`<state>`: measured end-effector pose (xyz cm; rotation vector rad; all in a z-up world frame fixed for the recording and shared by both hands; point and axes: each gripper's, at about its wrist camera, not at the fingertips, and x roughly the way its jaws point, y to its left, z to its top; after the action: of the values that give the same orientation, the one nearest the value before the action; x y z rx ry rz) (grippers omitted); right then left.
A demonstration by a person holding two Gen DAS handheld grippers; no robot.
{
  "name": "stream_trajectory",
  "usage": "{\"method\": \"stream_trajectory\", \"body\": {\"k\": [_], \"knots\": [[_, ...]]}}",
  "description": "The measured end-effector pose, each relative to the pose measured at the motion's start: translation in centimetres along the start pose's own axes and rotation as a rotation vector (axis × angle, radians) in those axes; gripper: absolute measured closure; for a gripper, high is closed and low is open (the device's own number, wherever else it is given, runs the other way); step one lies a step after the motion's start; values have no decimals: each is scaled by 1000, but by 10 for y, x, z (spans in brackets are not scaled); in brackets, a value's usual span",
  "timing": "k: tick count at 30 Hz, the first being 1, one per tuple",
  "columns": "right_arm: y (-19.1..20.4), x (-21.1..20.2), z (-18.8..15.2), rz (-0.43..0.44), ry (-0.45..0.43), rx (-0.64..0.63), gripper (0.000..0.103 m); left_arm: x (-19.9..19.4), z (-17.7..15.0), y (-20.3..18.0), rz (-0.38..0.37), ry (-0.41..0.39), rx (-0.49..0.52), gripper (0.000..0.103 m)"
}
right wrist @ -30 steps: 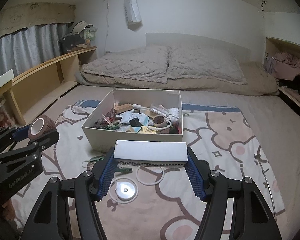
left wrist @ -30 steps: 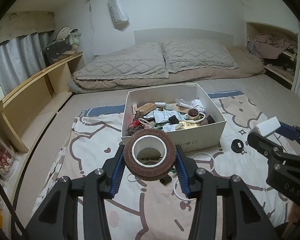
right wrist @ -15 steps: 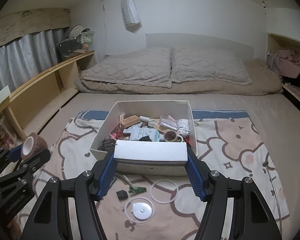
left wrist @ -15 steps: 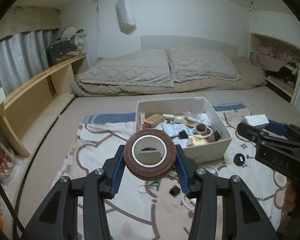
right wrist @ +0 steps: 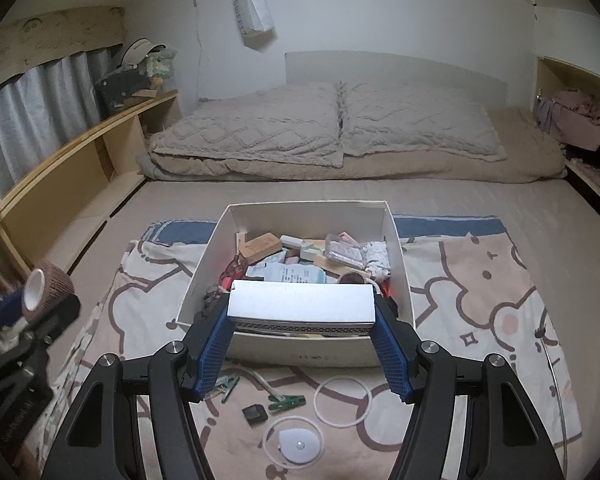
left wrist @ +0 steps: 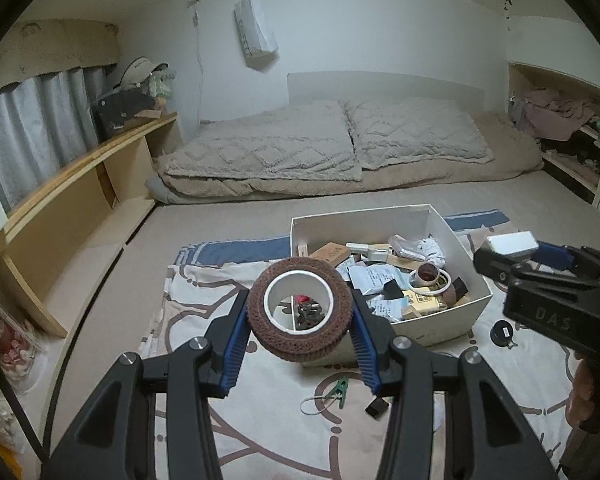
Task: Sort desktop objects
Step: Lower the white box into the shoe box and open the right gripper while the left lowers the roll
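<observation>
- Since the earlier frames, both held things have been carried up and toward the white box point(right wrist: 300, 344): the box, then beyond the flat white case point(right wrist: 300, 304), is now seen partly behind and under it, and the small things on the blanket have come into view beneath the jaws.
- The flat white case is clamped end to end by the right gripper point(right wrist: 302, 344), blue pads pressed on its two short ends; its long axis runs left to right, level, with a broad face up and a ribbed long edge toward the camera.
- The brown tape roll point(left wrist: 300, 312) is gripped by the left gripper point(left wrist: 300, 340), pads on opposite sides of its rim; its white core hole is turned up and toward the camera, and box contents are seen through it.
- The roll is held over the box's near left corner; the case is held over the box's near wall.
- The box is crowded with papers, small blocks and another roll; some bare floor shows along its far left wall.
- On the patterned blanket point(right wrist: 500, 280) just in front of the box lie green clips point(right wrist: 286, 402), white rings point(right wrist: 342, 402), a small black block point(right wrist: 255, 414) and a round white disc point(right wrist: 296, 444).
- Open carpet is left on both sides of the blanket; wooden shelving point(left wrist: 80, 208) bounds the left, bedding point(right wrist: 320, 144) the far end.
</observation>
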<state>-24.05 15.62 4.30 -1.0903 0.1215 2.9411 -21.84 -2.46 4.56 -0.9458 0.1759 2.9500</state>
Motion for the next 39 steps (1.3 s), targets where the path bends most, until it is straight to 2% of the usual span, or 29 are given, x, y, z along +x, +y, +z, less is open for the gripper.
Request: {"method": "stream_trajectory", "body": {"k": [6,13,15,21,32,39], "knots": [[-14,13,12,-33,1,-41,36,32,3,-6,-19,22,-58,56],[-24,34,24,-9,-26,-105,36,71,8,0,-27,55,-153,56],[-26,40,24,26,-49,-116,36,80,8,4,-19,66,-156,56],[-41,75,28,68,-7,-68,36,114,16,13,37,85,-169,56],[-71,133,47,97,34,69,36,173,31,-9,16,94,-152,56],[-70,179,46,97,96,69,36,214,29,-16,7,145,-170,56]]}}
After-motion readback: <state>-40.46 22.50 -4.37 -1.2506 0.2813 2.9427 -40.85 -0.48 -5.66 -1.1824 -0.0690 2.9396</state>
